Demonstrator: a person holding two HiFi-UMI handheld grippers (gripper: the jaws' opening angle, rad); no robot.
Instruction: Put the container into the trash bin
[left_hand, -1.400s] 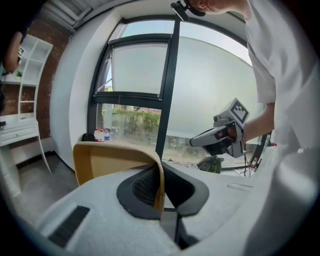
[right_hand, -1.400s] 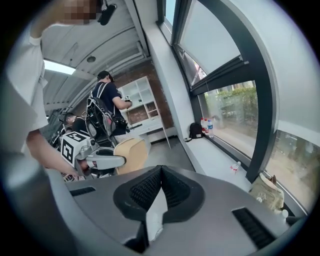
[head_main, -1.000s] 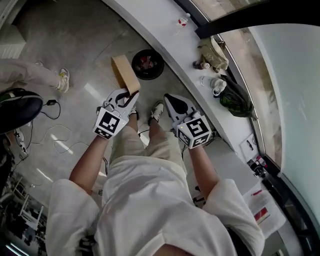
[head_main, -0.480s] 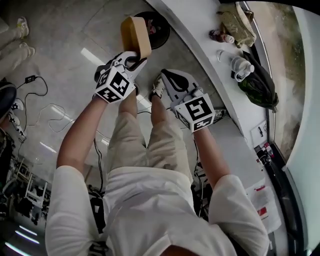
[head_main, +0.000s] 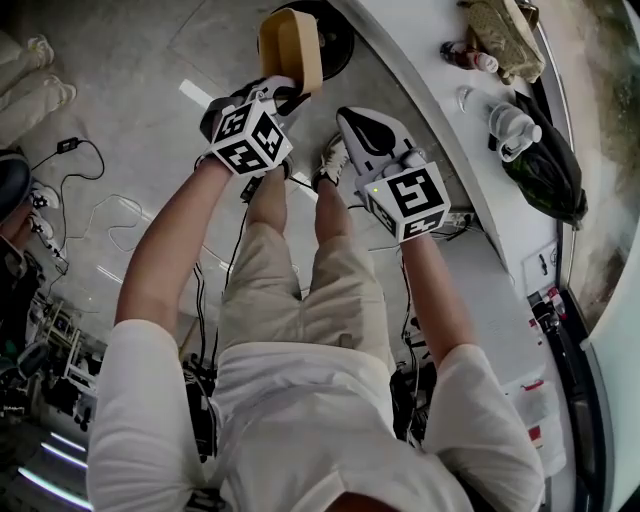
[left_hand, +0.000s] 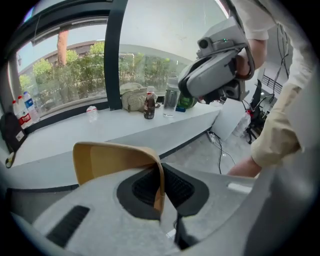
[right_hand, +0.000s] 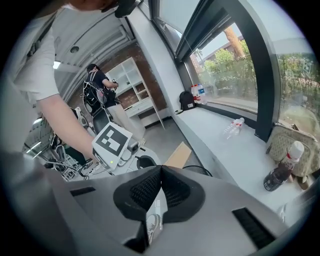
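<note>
Left gripper (left_hand: 161, 199): jaws clenched on one thin side wall of the container (left_hand: 114, 161), pads meeting through the wall near its rim; the rest of the container stands out past the jaw tips, open side toward you.

Right gripper (right_hand: 159, 174): jaws pressed together, nothing between them; it rides just beside the left one, to its right.

Container, handling, by judgement: tan, thin-walled, paperboard by the look of it; light, a little flexible, not fragile; a one-wall pinch lets it swing or buckle, so keep your hold close to the rim fold and avoid quick wrist turns.

Trash bin (head_main: 338, 48): black, round, on the floor (head_main: 150, 70) just beyond the container in the head view, partly hidden behind it; the container is over it or just short of it, and which of the two cannot be told.

Edges: the white surface (head_main: 420, 70) curves along the right of both jaws, its edge close to the bin, bottles (head_main: 508, 125) and a bag (head_main: 548, 170) on it; cables (head_main: 110, 215) lie on the floor well off to the left of the left jaws; open floor lies left of the bin, so take that side for your approach.
</note>
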